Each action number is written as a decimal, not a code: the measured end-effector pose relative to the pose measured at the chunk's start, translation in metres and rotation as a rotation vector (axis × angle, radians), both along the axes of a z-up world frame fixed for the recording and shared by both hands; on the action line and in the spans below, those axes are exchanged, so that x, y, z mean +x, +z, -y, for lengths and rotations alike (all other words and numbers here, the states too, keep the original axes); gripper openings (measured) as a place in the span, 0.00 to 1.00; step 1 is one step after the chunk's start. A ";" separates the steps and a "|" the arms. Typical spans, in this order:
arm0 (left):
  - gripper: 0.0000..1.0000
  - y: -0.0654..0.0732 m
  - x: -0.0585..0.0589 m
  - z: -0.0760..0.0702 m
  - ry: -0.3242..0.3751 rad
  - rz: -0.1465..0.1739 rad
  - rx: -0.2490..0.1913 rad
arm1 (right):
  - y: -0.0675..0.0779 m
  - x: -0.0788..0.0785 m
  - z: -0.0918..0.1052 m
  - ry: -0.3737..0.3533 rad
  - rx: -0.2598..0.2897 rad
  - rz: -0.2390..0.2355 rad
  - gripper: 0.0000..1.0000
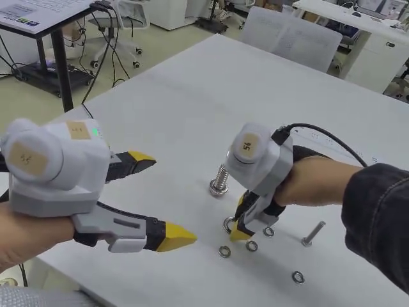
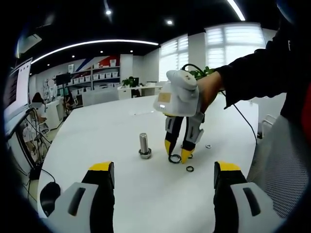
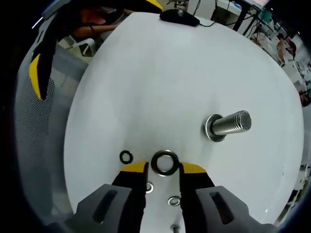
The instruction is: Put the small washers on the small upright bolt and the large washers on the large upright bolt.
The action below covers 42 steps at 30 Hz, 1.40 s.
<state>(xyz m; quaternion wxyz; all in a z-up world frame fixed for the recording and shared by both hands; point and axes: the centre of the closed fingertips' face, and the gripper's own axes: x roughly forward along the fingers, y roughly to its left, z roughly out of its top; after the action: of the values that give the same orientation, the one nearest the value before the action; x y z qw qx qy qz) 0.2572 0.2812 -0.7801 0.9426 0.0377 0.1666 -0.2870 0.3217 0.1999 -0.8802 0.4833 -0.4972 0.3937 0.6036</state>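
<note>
A large washer [image 1: 228, 224] [image 3: 164, 162] lies flat on the white table [image 1: 192, 102]. My right gripper [image 1: 238, 219] [image 2: 177, 151] [image 3: 164, 168] points down at it, open, one yellow tip on each side of the ring. The large bolt [image 1: 219, 180] [image 2: 144, 145] [image 3: 228, 124] stands upright just beyond it. A small bolt [image 1: 313, 233] is to the right; I cannot tell whether it stands or lies. Several small washers [image 1: 252, 245] [image 3: 126, 157] [image 2: 190, 169] are scattered close by. My left gripper [image 1: 158, 197] [image 2: 165, 170] hovers open at the near left, holding nothing.
The table's near edge runs just below the washers. A black cable [image 1: 319, 131] trails from the right gripper across the table. A black-legged desk [image 1: 57, 57] stands beyond the table's left edge, and a white cabinet [image 1: 377, 57] at the far right.
</note>
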 end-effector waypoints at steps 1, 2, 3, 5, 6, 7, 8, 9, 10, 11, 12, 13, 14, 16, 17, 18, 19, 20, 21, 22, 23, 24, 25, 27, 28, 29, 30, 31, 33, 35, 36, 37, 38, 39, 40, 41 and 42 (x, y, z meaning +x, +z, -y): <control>0.84 0.000 0.000 0.000 0.000 0.000 -0.001 | 0.000 0.000 0.000 -0.003 -0.001 -0.001 0.25; 0.84 0.000 0.000 0.000 -0.001 0.000 -0.001 | 0.000 0.000 0.000 -0.005 -0.002 0.001 0.25; 0.84 0.000 0.000 0.000 0.000 0.000 -0.001 | 0.000 0.000 0.000 -0.011 -0.002 -0.001 0.24; 0.84 0.000 -0.001 0.000 0.001 -0.001 -0.001 | 0.000 0.000 -0.001 -0.011 -0.005 -0.001 0.24; 0.84 0.000 -0.001 0.000 0.001 -0.002 -0.002 | 0.000 0.000 -0.001 -0.011 -0.007 0.000 0.24; 0.84 -0.001 -0.001 0.000 0.002 -0.002 -0.001 | 0.000 0.000 -0.001 -0.015 -0.011 0.002 0.24; 0.84 -0.001 -0.001 0.000 0.001 -0.003 0.000 | 0.000 -0.001 -0.001 -0.013 -0.014 0.004 0.24; 0.84 -0.001 -0.001 0.000 0.001 -0.003 -0.001 | 0.000 -0.001 -0.001 -0.016 -0.016 0.004 0.24; 0.84 -0.001 -0.001 0.000 0.000 -0.003 -0.001 | 0.000 0.000 -0.001 -0.020 -0.020 0.006 0.23; 0.84 -0.001 -0.001 0.000 -0.001 -0.003 0.000 | 0.000 0.000 -0.001 -0.022 -0.021 0.006 0.23; 0.84 -0.001 -0.001 0.000 -0.002 -0.003 0.000 | 0.000 0.000 0.000 -0.021 -0.021 0.006 0.23; 0.84 -0.001 0.000 0.001 -0.004 -0.003 0.001 | 0.000 0.000 0.000 -0.022 -0.020 0.006 0.23; 0.84 -0.001 0.000 0.001 -0.004 -0.003 0.002 | 0.000 0.000 0.000 -0.023 -0.018 0.005 0.23; 0.84 -0.001 0.000 0.001 -0.005 -0.004 0.003 | 0.000 0.001 0.000 -0.024 -0.015 0.001 0.23; 0.84 -0.001 0.000 0.001 -0.004 -0.004 0.004 | 0.000 0.001 0.000 -0.025 -0.014 0.000 0.23; 0.84 -0.001 0.000 0.001 -0.003 -0.004 0.003 | 0.000 0.001 0.000 -0.026 -0.012 -0.002 0.23; 0.84 -0.001 0.000 0.001 -0.003 -0.004 0.002 | 0.000 0.001 0.000 -0.026 -0.012 -0.003 0.23; 0.84 -0.001 0.000 0.000 -0.002 -0.004 0.001 | 0.000 0.001 -0.001 -0.029 -0.007 -0.004 0.23; 0.84 -0.001 0.000 0.000 -0.001 -0.005 0.002 | 0.000 0.001 -0.001 -0.031 -0.001 -0.009 0.23; 0.84 -0.002 0.000 0.000 -0.001 -0.005 0.002 | 0.000 0.000 -0.001 -0.035 -0.004 -0.016 0.23; 0.84 -0.002 0.000 0.000 -0.001 -0.006 0.001 | 0.001 0.000 -0.001 -0.037 -0.001 -0.020 0.23; 0.84 -0.002 0.000 0.000 0.000 -0.006 0.001 | 0.002 -0.001 -0.003 -0.039 0.005 -0.024 0.23; 0.84 -0.002 0.000 0.000 0.000 -0.007 0.001 | 0.003 -0.001 -0.003 -0.039 0.005 -0.024 0.23; 0.84 -0.003 0.001 0.000 0.000 -0.008 0.000 | 0.005 0.001 -0.003 -0.035 0.005 -0.012 0.23; 0.84 -0.004 0.001 0.000 -0.001 -0.009 0.001 | 0.006 0.002 -0.002 -0.036 0.002 -0.010 0.23; 0.84 -0.004 0.001 0.000 -0.001 -0.009 0.001 | 0.007 0.003 -0.001 -0.039 0.002 -0.011 0.23; 0.84 -0.004 0.001 0.000 -0.001 -0.009 0.001 | 0.009 0.003 0.000 -0.041 0.002 -0.010 0.23; 0.84 -0.004 0.001 0.000 -0.001 -0.009 0.001 | 0.011 0.004 0.001 -0.043 0.003 -0.006 0.23; 0.84 -0.003 0.002 0.000 -0.002 -0.008 0.000 | 0.017 0.007 0.003 -0.048 0.005 -0.003 0.23; 0.84 -0.003 0.002 0.001 -0.005 -0.009 0.002 | 0.024 0.009 0.003 -0.050 0.010 0.006 0.23; 0.84 -0.003 0.003 0.001 -0.005 -0.008 0.001 | 0.025 0.010 0.003 -0.050 0.011 0.008 0.23; 0.84 -0.003 0.003 0.001 -0.007 -0.008 0.001 | 0.031 0.012 0.003 -0.051 0.014 0.015 0.23; 0.84 -0.003 0.003 0.002 -0.009 -0.009 0.000 | 0.035 0.013 0.002 -0.050 0.020 0.021 0.23; 0.84 -0.003 0.003 0.002 -0.010 -0.009 0.001 | 0.041 0.014 0.001 -0.051 0.027 0.025 0.23; 0.84 -0.003 0.003 0.002 -0.011 -0.009 0.002 | 0.045 0.014 0.000 -0.051 0.031 0.030 0.23; 0.84 -0.003 0.003 0.003 -0.011 -0.009 0.002 | 0.049 0.016 -0.001 -0.049 0.036 0.037 0.23; 0.84 -0.003 0.003 0.003 -0.013 -0.009 0.001 | 0.054 0.019 -0.003 -0.043 0.043 0.051 0.23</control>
<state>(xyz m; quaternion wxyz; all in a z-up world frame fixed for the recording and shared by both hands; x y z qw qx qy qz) 0.2602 0.2780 -0.7832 0.9399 0.0378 0.1706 -0.2933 0.3406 0.2028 -0.8260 0.5169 -0.4931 0.3787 0.5884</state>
